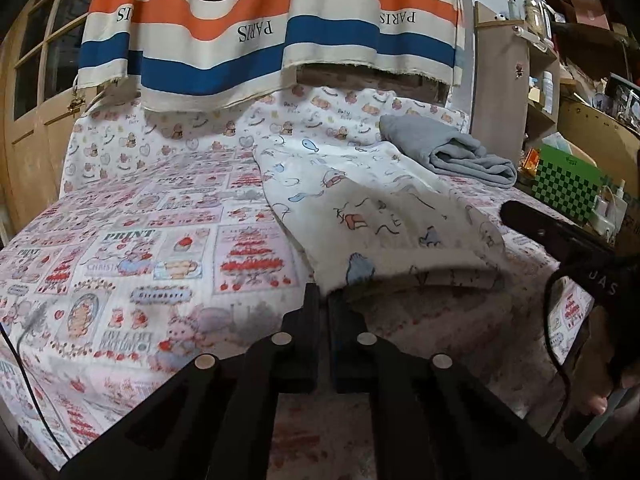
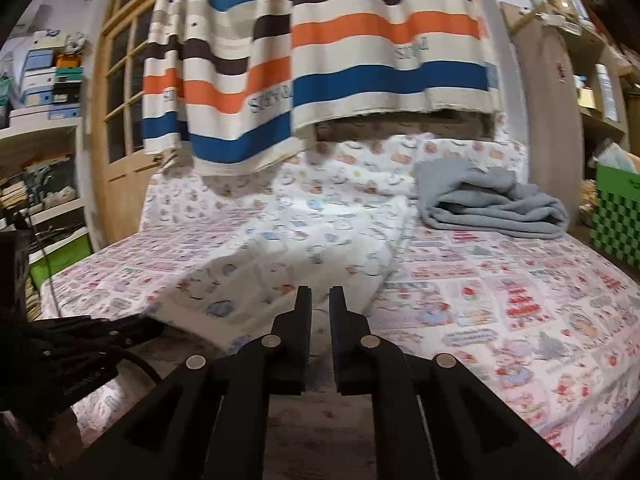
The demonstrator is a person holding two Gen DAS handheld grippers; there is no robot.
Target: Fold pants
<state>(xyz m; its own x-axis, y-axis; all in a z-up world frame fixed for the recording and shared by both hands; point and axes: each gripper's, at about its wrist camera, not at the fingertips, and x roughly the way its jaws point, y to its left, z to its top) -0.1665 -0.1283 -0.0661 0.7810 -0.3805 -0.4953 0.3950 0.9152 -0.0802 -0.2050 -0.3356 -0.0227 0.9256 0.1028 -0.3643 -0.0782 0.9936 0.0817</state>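
Looking across the bed [image 1: 120,248], we see its patchwork-print sheet spread flat, a striped curtain [image 1: 260,32] hanging behind it and a folded grey blanket [image 1: 460,152] near the pillows. The pants [image 1: 360,208], white with small cartoon animals, lie lengthwise down the middle of the bed, their near hem lifted off the sheet. We judge the fold as only begun: the near end is picked up, but it has yet to be carried over toward the far end and laid down.

Our left hand-held gripper [image 1: 323,294] is clenched on the near left corner of the hem. Our right hand-held gripper [image 2: 320,296] has its jaws drawn close at the other corner; the cloth edge reaches them, yet blur keeps us from saying it is pinched.

Readable writing: "PARIS" upside down on the curtain, "PRINT" on the sheet, "Baby" on the pillowcase [image 1: 344,108].
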